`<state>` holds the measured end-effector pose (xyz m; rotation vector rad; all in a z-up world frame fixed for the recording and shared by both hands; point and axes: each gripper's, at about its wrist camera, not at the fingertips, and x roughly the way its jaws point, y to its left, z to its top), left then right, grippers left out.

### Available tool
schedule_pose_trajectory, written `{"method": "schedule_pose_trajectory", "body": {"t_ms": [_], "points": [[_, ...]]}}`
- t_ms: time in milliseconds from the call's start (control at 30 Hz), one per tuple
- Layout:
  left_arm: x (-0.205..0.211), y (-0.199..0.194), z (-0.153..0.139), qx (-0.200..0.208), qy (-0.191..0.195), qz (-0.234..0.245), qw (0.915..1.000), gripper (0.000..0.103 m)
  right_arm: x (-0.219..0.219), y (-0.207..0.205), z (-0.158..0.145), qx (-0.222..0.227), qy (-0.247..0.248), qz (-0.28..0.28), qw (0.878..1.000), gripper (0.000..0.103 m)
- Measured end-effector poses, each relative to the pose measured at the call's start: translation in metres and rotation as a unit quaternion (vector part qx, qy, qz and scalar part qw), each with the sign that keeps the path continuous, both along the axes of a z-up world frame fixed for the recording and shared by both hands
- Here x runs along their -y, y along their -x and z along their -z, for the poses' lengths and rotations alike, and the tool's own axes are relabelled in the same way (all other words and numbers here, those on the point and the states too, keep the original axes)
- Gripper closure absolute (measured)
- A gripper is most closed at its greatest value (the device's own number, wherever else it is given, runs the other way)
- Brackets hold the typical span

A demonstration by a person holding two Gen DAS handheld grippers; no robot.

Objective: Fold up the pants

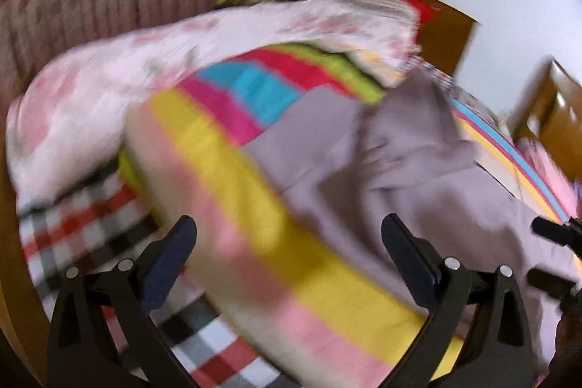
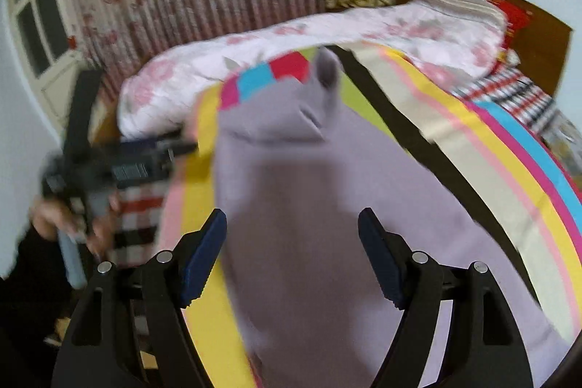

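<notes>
1. The right gripper (image 2: 291,257) has its jaws spread wide with nothing pressed between the dark blue pads (image 2: 202,257). It hangs over the pants, which show through the gap between the two fingers; the pads do not touch the cloth.
2. The pants (image 2: 302,206) are pale lilac-grey and lie spread on the bed, running from under the right gripper away toward the far side, where a small fold of cloth stands up in a peak.
3. The left gripper (image 1: 287,260) is also wide apart and grips nothing. Between its fingers are the pink and yellow stripes of the bedsheet (image 1: 225,170), not the pants.
4. In the left wrist view the pants (image 1: 400,177) lie to the right of the left gripper and beyond it, rumpled in loose folds; the right finger overlaps their edge in the picture, but contact cannot be told because of blur.
5. In the right wrist view the left gripper (image 2: 183,142) appears off to the left of the pants, held by a hand (image 2: 54,217) in a dark sleeve, its tips near the pants' left edge.
6. The sheet is striped in yellow, pink, blue and green. A dark strap (image 2: 418,140) crosses it just right of the pants.
7. A pink floral quilt (image 2: 327,35) is bunched along the far side, and a checked blanket (image 1: 91,224) lies left of the sheet.
</notes>
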<state>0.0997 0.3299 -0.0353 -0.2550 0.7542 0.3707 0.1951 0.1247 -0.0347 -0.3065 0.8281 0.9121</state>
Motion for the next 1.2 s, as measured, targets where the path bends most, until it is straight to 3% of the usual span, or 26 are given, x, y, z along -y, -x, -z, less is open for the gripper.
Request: {"method": "schedule_pose_trajectory", "body": {"t_ms": [100, 200, 233, 267, 300, 333, 367, 400, 433, 467, 533, 567, 600, 633, 667, 700, 767, 833, 967, 1067, 1200], "points": [[0.039, -0.03, 0.0, -0.019, -0.085, 0.06, 0.9944, 0.002, 0.016, 0.004, 0.012, -0.022, -0.006, 0.028, 0.999, 0.03], [0.056, -0.06, 0.011, -0.041, -0.158, 0.071, 0.984, 0.002, 0.028, 0.005, 0.02, -0.043, -0.016, 0.05, 0.998, 0.03], [0.057, -0.07, 0.015, -0.041, -0.166, 0.081, 0.9818, 0.015, 0.031, 0.005, 0.021, -0.044, -0.015, 0.054, 0.997, 0.03], [0.052, -0.075, 0.016, -0.035, -0.15, 0.09, 0.9839, 0.03, 0.036, 0.006, 0.023, -0.045, -0.015, 0.06, 0.997, 0.03], [0.039, -0.077, 0.015, -0.024, -0.09, 0.096, 0.991, 0.059, 0.041, 0.006, 0.024, -0.045, -0.015, 0.066, 0.997, 0.03], [0.016, -0.076, 0.016, -0.008, 0.009, 0.087, 0.9961, 0.064, 0.045, 0.005, 0.024, -0.046, -0.016, 0.07, 0.996, 0.03], [-0.009, -0.071, 0.02, 0.012, 0.101, 0.063, 0.9928, 0.064, 0.05, 0.004, 0.024, -0.046, -0.019, 0.076, 0.996, 0.03], [-0.027, -0.065, 0.024, 0.023, 0.157, 0.037, 0.9867, 0.064, 0.055, 0.003, 0.024, -0.048, -0.023, 0.083, 0.995, 0.03], [-0.048, -0.055, 0.032, 0.034, 0.206, -0.004, 0.9778, 0.064, 0.059, 0.002, 0.024, -0.049, -0.027, 0.087, 0.995, 0.03], [-0.063, -0.043, 0.038, 0.043, 0.231, -0.042, 0.9712, 0.064, 0.063, 0.0, 0.024, -0.053, -0.032, 0.092, 0.994, 0.03], [-0.078, -0.031, 0.048, 0.063, 0.279, -0.047, 0.9571, 0.064, 0.065, -0.004, 0.026, -0.063, -0.04, 0.096, 0.992, 0.03], [-0.079, -0.029, 0.048, 0.064, 0.282, -0.043, 0.9562, 0.063, 0.065, -0.006, 0.027, -0.068, -0.043, 0.096, 0.992, 0.03], [-0.075, -0.03, 0.045, 0.062, 0.269, -0.028, 0.9609, 0.054, 0.064, -0.008, 0.028, -0.07, -0.042, 0.094, 0.992, 0.03], [-0.071, -0.031, 0.041, 0.061, 0.254, -0.017, 0.9651, 0.033, 0.06, -0.008, 0.029, -0.068, -0.039, 0.09, 0.993, 0.03], [-0.066, -0.032, 0.036, 0.057, 0.225, -0.015, 0.9726, 0.024, 0.056, -0.007, 0.029, -0.064, -0.035, 0.088, 0.993, 0.03], [-0.062, -0.034, 0.035, 0.058, 0.207, -0.016, 0.9764, 0.022, 0.052, -0.006, 0.03, -0.059, -0.029, 0.083, 0.994, 0.03], [-0.058, -0.038, 0.034, 0.054, 0.198, -0.003, 0.9787, 0.023, 0.047, 0.003, 0.029, -0.048, -0.018, 0.07, 0.996, 0.03], [-0.058, -0.039, 0.038, 0.051, 0.209, -0.005, 0.9767, 0.037, 0.044, 0.014, 0.029, -0.033, -0.005, 0.056, 0.998, 0.031], [-0.059, -0.037, 0.041, 0.045, 0.195, -0.015, 0.9796, 0.053, 0.043, 0.037, 0.031, 0.0, 0.018, 0.016, 1.0, 0.047], [-0.066, -0.033, 0.042, 0.049, 0.206, -0.021, 0.9771, 0.056, 0.041, 0.049, 0.034, 0.006, 0.026, -0.016, 1.0, 0.052], [-0.066, -0.025, 0.037, 0.052, 0.188, -0.029, 0.9803, 0.056, 0.031, 0.057, 0.037, 0.025, 0.043, -0.04, 0.998, 0.063]]}}
